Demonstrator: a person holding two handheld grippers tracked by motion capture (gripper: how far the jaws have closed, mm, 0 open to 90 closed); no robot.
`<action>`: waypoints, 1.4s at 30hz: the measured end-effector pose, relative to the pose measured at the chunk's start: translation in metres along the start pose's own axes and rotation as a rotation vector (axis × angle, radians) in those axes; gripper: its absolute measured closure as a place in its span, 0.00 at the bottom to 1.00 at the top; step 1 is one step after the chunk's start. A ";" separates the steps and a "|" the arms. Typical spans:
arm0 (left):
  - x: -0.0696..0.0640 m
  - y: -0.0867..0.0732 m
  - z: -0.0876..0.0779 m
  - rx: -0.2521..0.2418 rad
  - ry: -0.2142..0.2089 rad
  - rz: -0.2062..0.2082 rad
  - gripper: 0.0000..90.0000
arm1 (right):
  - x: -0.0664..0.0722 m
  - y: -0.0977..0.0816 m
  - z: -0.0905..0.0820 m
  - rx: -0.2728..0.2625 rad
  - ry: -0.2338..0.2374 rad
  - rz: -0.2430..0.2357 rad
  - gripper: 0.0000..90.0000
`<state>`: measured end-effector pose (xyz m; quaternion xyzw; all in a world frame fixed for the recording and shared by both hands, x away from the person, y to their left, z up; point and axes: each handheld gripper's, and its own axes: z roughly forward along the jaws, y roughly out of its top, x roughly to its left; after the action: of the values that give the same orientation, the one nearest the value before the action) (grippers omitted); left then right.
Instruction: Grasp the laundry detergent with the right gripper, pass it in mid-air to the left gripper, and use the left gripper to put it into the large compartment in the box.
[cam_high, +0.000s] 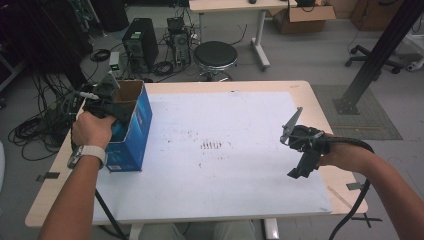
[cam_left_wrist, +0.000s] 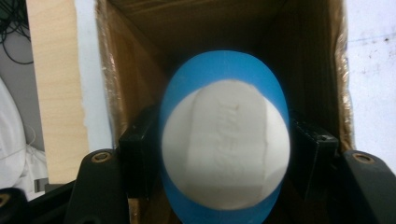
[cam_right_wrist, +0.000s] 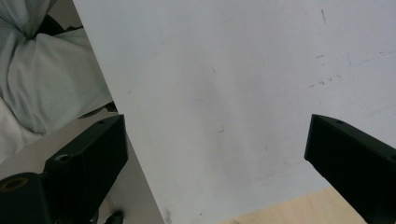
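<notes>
An open-topped carton, blue outside and brown inside, stands at the left edge of the white sheet on the table. My left gripper reaches into its mouth. In the left gripper view the jaws press on both sides of a blue, egg-shaped object with a white face, held between the carton's brown walls. My right gripper hangs over the sheet's right side near the table edge. Its jaws stand wide apart with nothing between them.
Behind the table stand a round black stool and computer towers among floor cables. A black slanted post rises at the right. The wooden table edge runs just beyond the right hand.
</notes>
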<state>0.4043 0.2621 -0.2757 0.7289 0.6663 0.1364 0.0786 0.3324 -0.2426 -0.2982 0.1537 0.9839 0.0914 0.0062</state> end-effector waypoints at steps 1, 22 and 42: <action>0.000 0.000 0.001 -0.003 0.000 0.000 0.42 | 0.000 0.000 0.000 0.001 0.000 -0.002 0.07; 0.005 0.002 -0.002 0.028 -0.032 -0.023 0.34 | 0.001 -0.001 0.004 0.005 0.007 0.003 0.07; 0.009 0.006 -0.066 0.035 -0.067 -0.045 0.19 | 0.008 0.005 -0.007 -0.003 -0.010 -0.009 0.07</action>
<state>0.3903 0.2658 -0.2107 0.7191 0.6818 0.0986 0.0910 0.3260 -0.2365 -0.2904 0.1498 0.9843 0.0923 0.0120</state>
